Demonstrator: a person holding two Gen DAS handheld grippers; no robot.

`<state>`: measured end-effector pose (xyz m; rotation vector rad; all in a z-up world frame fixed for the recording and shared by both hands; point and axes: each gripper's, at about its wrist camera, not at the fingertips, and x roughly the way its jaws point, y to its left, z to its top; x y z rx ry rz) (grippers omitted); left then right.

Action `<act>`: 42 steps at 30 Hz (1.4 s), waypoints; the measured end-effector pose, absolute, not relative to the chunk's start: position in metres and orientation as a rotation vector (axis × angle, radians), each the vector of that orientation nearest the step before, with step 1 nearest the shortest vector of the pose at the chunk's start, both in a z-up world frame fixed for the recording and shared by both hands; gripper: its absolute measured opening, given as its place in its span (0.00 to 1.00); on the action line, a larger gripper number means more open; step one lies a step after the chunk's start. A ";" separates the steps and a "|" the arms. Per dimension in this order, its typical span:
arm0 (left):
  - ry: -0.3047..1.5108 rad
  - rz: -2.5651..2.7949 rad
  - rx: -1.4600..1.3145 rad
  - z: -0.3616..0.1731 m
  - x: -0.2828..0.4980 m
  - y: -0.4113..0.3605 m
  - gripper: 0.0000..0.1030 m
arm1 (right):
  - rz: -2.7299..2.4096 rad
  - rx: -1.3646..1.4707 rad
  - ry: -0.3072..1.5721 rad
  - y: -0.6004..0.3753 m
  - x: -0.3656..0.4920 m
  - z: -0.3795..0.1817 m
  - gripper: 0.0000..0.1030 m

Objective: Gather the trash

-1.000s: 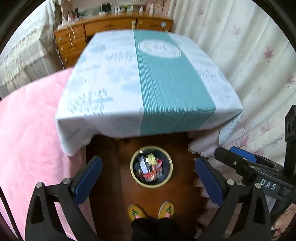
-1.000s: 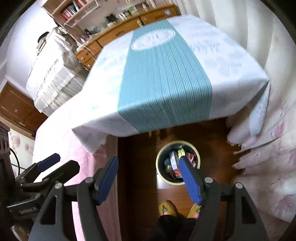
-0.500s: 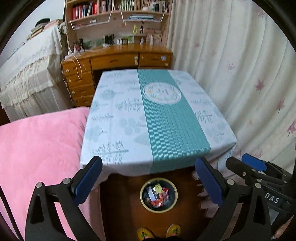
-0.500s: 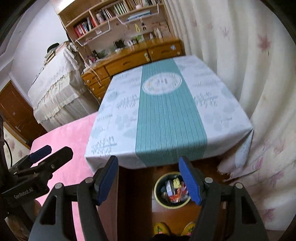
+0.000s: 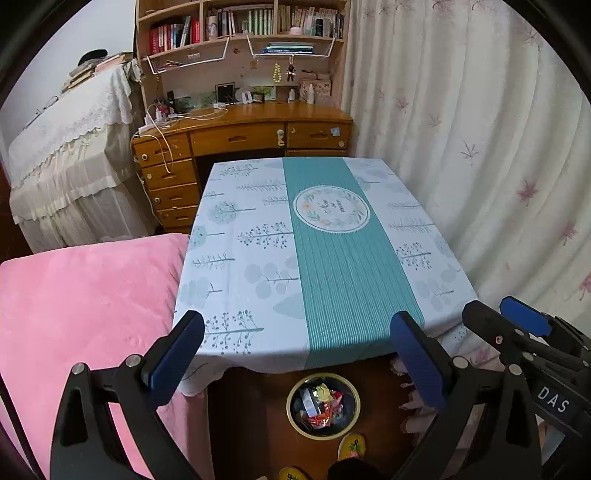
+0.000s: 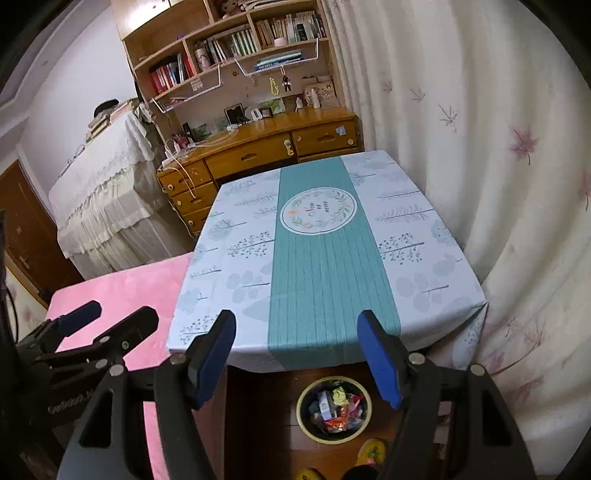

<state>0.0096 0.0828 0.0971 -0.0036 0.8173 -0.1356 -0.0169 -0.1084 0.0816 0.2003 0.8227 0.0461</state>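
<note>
**Both grippers lifted clear of the bin, nothing in hand**

Since a second ago, both views have tilted up: the bin filled the centre of the frame then, and now it sits low at the bottom edge while the desk (image 5: 255,133) and bookshelf (image 5: 240,33) have come into sight beyond the table. You have raised both tools away from the floor.

Left gripper (image 5: 295,354): jaws spread wide, nothing between the blue pads. Right gripper (image 6: 295,354): likewise released and empty; its open fingers also show at the right edge of the left view.

The trash (image 5: 319,406) is in the round yellow-rimmed bin (image 5: 291,417) on the dark wood floor, just in front of your slippers (image 6: 373,448) and partly under the near edge of the table. The tablecloth (image 5: 258,258) shows no loose litter in either view, and the pink bedcover (image 5: 81,314) to the left looks bare too.

Handling judgement: the contents read as crumpled wrappers and a small carton. They should be light, soft, crinkly and probably slippery on film surfaces. If you must pick one, pinch a bunched fold rather than a flat face. The bin itself looks rigid; take it by the rim wall, one pad inside and one outside.

Collection looks close to finished, unless trash lies out of frame.
</note>
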 end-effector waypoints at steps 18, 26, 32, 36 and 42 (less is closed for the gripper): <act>0.849 -0.001 -0.059 0.093 0.036 0.049 0.97 | 0.043 0.052 0.839 -0.133 0.020 0.088 0.67; 0.844 0.021 -0.063 0.094 0.042 0.043 0.97 | 0.055 0.031 0.817 -0.139 0.025 0.091 0.67; 0.857 0.031 -0.059 0.093 0.044 0.041 0.97 | 0.065 0.030 0.810 -0.140 0.026 0.091 0.67; 0.861 0.037 -0.057 0.093 0.046 0.040 0.97 | 0.068 0.035 0.815 -0.139 0.026 0.090 0.67; 0.861 0.037 -0.058 0.092 0.046 0.041 0.97 | 0.069 0.035 0.814 -0.138 0.026 0.089 0.67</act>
